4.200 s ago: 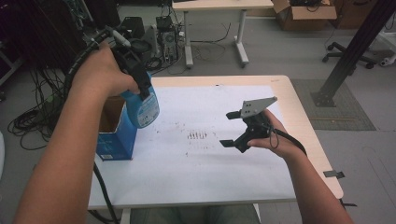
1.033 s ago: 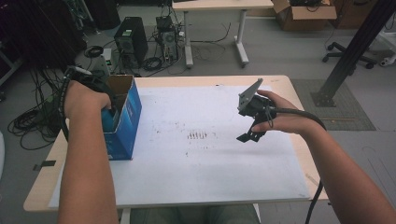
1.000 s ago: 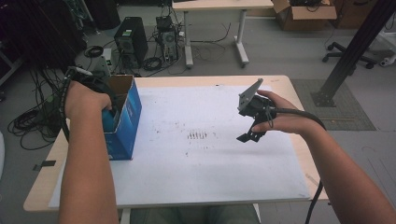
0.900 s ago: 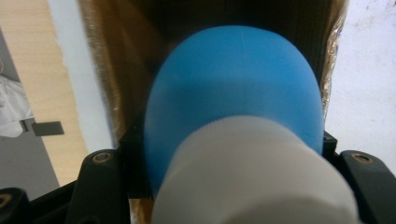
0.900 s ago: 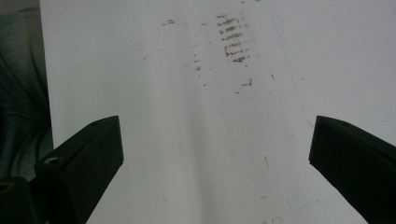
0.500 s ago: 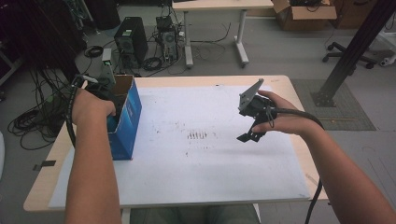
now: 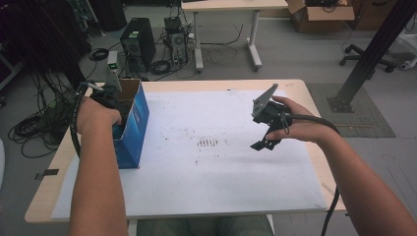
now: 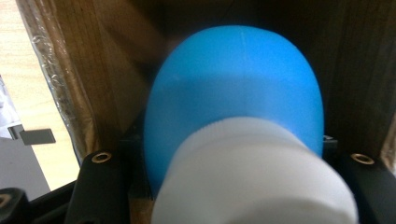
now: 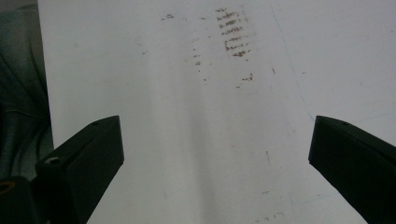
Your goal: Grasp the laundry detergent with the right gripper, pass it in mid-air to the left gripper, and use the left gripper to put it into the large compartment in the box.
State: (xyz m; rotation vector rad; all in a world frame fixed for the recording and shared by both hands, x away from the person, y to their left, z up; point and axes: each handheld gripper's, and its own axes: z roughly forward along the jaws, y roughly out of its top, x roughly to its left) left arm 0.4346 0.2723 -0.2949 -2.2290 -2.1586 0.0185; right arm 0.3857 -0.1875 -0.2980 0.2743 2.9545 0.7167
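In the high view, a blue cardboard box [image 7: 132, 129] stands open-topped at the left edge of the tabletop [image 7: 305, 91], on the white sheet [image 7: 206, 177] that covers most of it. The left gripper [image 7: 114, 101] is sunk into the box's mouth with the left hand [image 7: 96, 115] above it, while the right gripper [image 7: 265, 129] hangs over the sheet's right half, well apart from the box, with wide bare sheet around it. In the left gripper view, the brown inner walls of the box close in on both sides, and a blue bottle [image 8: 238, 88] with a white cap [image 8: 254, 175] sits between the black jaws, which are clamped on it just below the cap; the bottle is inside the box. In the right gripper view, the jaws stand wide apart and hold nothing, over the smudged white sheet [image 9: 187, 140].
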